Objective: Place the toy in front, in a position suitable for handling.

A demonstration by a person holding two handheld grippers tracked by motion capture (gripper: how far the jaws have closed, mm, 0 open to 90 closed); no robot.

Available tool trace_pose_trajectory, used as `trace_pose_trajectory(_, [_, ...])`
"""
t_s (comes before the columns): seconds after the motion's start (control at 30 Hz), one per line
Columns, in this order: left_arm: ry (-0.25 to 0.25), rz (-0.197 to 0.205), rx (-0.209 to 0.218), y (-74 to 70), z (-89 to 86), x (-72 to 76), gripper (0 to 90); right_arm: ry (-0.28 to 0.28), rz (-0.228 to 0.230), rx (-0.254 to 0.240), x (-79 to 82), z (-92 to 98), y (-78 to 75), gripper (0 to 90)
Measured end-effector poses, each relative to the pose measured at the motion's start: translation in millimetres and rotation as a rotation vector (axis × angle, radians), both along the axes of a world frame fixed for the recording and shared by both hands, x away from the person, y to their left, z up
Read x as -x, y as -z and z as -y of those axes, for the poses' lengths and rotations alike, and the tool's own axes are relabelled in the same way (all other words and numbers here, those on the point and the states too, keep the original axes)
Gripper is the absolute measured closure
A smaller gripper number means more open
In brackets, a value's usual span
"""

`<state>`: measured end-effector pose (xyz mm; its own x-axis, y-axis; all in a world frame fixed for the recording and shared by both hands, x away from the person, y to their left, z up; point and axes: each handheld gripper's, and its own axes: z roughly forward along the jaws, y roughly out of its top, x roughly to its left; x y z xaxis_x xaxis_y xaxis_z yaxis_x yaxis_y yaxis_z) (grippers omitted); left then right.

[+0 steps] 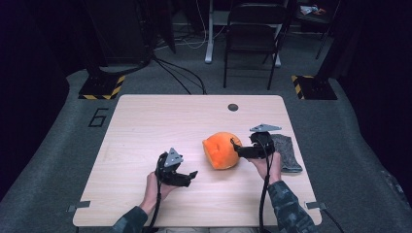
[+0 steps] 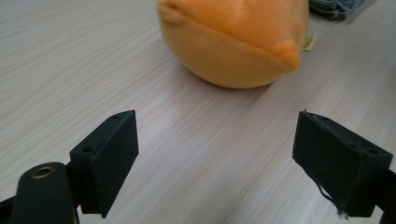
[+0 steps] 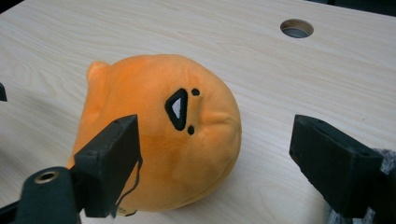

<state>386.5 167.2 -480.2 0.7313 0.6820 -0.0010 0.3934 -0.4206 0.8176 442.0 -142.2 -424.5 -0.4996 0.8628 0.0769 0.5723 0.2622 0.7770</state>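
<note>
A light wooden table (image 1: 145, 126) carries a round cable hole (image 1: 233, 107) near its far edge. On the grey floor to the table's left, a large "6" (image 1: 98, 117) is marked. An orange plush toy (image 1: 221, 150) with a stitched black triangular mouth and two dot eyes lies right of centre on the table. A grey folded cloth (image 1: 287, 153) sits to its right. The right gripper (image 1: 236, 147) stands released, jaws wide, just beside the plush without pressing it. The left gripper (image 1: 192, 175), nearer and to the left, is also released, holding nothing.
</note>
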Motion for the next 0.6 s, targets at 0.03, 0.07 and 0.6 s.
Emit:
trace_pose_trajectory(0.03, [-0.001,0.011,0.001,0.2,6.4,0.7,14.4,-0.015,-0.008,-0.005,-1.6,0.0,0.6,16.9])
trace_pose_trajectory(0.07, [0.006,0.014,0.004,0.2,12.5,0.5,14.9,-0.022,-0.010,-0.004,-3.5,-0.5,1.5,17.2])
trace_pose_trajectory(0.6, [-0.003,0.074,-0.018,14.2,79.1,-3.3,39.1,0.004,-0.032,-0.033,-14.1,17.5,8.4,14.4])
